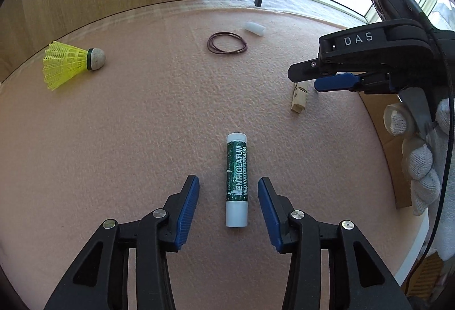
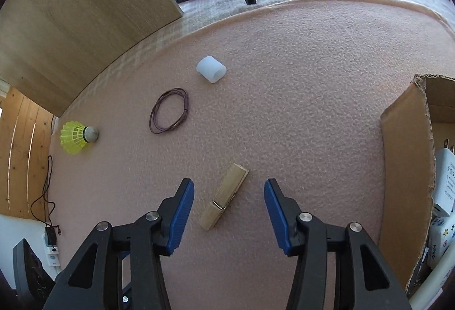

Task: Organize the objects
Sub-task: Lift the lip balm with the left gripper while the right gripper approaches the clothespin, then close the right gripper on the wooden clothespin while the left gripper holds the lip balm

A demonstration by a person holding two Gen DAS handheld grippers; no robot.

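1. Blue pads of the left gripper are standing apart, straddling the lip-balm tube lying on the pink foam mat; neither pad is touching it.
2. Right gripper is likewise hanging parted over the wooden clothespin, no contact.
3. Step in hand: lining up two pickups, probably for the cardboard box at right, though its contents are showing only partly.
4. Next: lowering, squeezing squarely; the clothespin is lying diagonally, so the wrist likely needs rolling.
5. Shuttlecock, rubber bands and white cap are waiting farther off.
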